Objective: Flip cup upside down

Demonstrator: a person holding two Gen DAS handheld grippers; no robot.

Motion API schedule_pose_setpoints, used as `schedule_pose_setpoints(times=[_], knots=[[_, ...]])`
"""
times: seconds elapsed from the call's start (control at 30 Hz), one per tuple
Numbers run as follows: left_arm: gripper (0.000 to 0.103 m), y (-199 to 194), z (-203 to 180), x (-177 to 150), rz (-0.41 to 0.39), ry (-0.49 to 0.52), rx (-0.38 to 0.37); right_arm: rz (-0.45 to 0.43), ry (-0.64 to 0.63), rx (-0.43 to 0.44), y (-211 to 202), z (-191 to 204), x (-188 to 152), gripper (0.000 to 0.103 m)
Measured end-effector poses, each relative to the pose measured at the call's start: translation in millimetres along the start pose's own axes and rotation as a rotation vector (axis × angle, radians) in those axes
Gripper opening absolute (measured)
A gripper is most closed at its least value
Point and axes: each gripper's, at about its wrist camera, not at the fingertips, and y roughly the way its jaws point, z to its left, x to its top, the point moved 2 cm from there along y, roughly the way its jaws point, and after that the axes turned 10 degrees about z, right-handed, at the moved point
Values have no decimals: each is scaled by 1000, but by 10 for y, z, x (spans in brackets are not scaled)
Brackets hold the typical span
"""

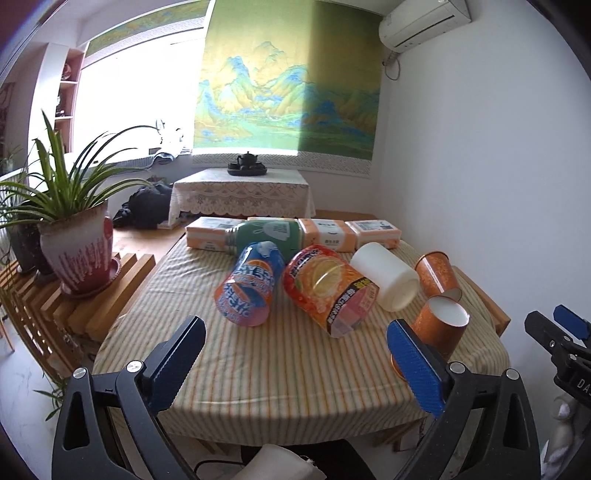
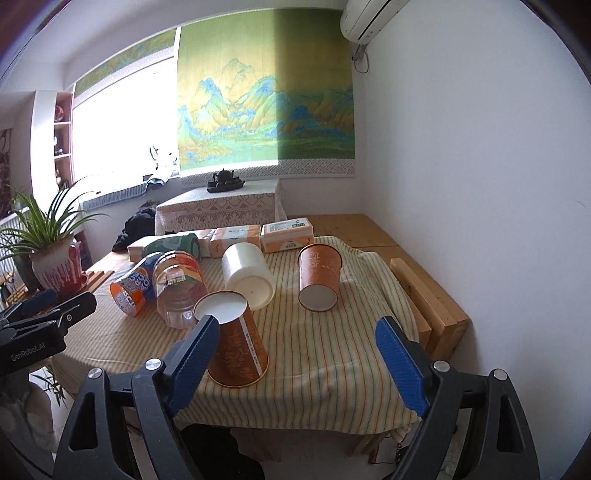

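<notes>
Gripping the light, crushable paper cup (image 2: 236,345) at mid-wall, eleven o'clock from your wide-spread right gripper (image 2: 295,354), squeeze gently.

I am looking into a home living room: a green mountain-landscape scroll (image 1: 280,85) hangs by a bright window, a white wall air conditioner (image 1: 424,22), a potted spider plant (image 1: 74,229), and a dark teapot set (image 1: 246,164) on a lace-covered side table (image 1: 240,195).
</notes>
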Motion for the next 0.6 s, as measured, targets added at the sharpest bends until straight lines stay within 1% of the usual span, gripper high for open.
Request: schedule_pose_setpoints(times=[0.13,0.23,0.43,0.6], knots=[[102,-42,50,-39,-2,-5,13,-38,11,-21,-57,38,-18,88],[102,-43,84,-60,-1,-10,20,-58,5,-41,-94,68,-41,91],[102,-57,58,-76,-4,2,28,-74,-2,-64,-153,95,-98,92],[102,-112,8,-76,-21,23,37,-77,4,-66,-166,100,-97,92]])
